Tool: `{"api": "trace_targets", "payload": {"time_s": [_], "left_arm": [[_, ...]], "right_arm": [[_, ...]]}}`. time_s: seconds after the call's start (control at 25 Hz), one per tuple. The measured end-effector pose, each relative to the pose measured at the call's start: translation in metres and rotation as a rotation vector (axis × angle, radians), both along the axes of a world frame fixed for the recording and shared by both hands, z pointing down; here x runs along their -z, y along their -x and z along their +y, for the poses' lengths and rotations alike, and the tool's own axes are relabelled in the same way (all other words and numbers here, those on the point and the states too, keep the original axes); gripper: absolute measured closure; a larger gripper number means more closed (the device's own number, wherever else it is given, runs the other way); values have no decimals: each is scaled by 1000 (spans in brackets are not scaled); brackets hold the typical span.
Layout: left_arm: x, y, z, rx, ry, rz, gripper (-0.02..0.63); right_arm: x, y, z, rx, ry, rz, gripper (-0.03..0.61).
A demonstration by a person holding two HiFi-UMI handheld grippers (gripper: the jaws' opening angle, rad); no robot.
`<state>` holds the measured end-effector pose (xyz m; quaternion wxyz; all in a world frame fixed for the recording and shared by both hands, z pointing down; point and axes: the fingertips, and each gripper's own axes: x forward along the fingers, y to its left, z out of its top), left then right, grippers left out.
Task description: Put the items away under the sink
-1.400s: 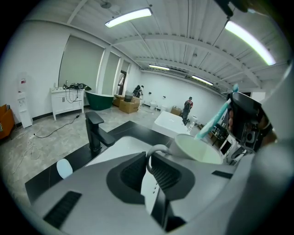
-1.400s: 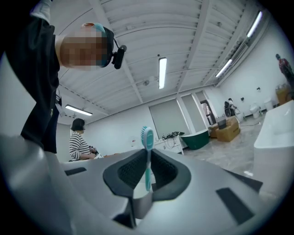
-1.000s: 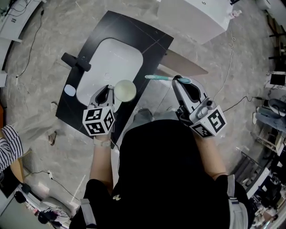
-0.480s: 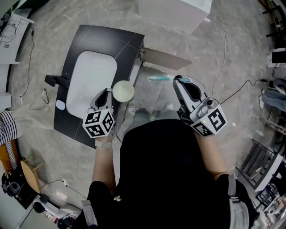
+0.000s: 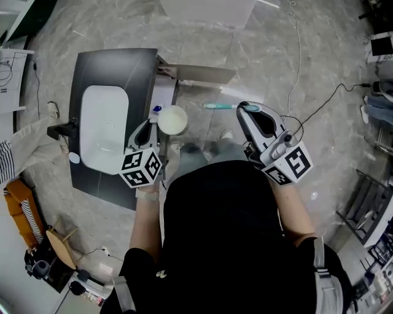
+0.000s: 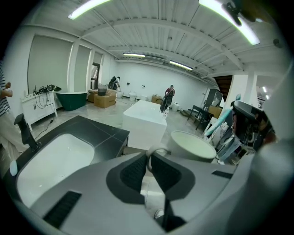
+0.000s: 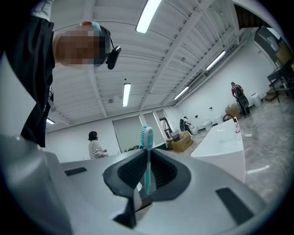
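Observation:
In the head view my left gripper (image 5: pixel 150 126) is shut on the handle of a pale cup (image 5: pixel 172 119), held over the right edge of the black vanity top (image 5: pixel 138 73). The left gripper view shows the cup (image 6: pixel 190 146) just right of the jaws, its thin handle pinched between them. My right gripper (image 5: pixel 249 111) is shut on a teal toothbrush (image 5: pixel 220 106) that sticks out to the left above the floor. In the right gripper view the toothbrush (image 7: pixel 146 137) stands upright between the pads. The cabinet door (image 5: pixel 198 75) under the sink hangs open.
A white basin (image 5: pixel 103 126) with a black faucet (image 5: pixel 61 130) sits in the vanity top. A white block (image 5: pixel 209 9) stands beyond the vanity. Cables (image 5: pixel 298 73) trail over the marble floor. A person in a striped shirt (image 5: pixel 7 165) is at the far left.
The vanity has slid left and turned in the head view, and the open cabinet door now shows fully. Both grippers keep their holds on the cup and toothbrush.

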<state>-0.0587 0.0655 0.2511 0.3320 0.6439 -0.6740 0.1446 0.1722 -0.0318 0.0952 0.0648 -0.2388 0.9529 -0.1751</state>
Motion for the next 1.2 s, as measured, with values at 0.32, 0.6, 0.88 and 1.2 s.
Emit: {"api": "trace_targets", "payload": {"time_s": [0.32, 0.6, 0.88, 1.2], "left_arm": [[-29, -50, -23, -15, 24, -48, 565], [-74, -68, -32, -99, 35, -91, 565], [-130, -50, -36, -206, 45, -141, 565], [-205, -30, -48, -330, 49, -146, 565]], "right_arm": [[-42, -53, -16, -11, 35, 3, 532], [-88, -84, -24, -108, 64, 44, 532], [-138, -96, -27, -241, 77, 95, 532], [-207, -75, -8, -342, 145, 127, 532]]}}
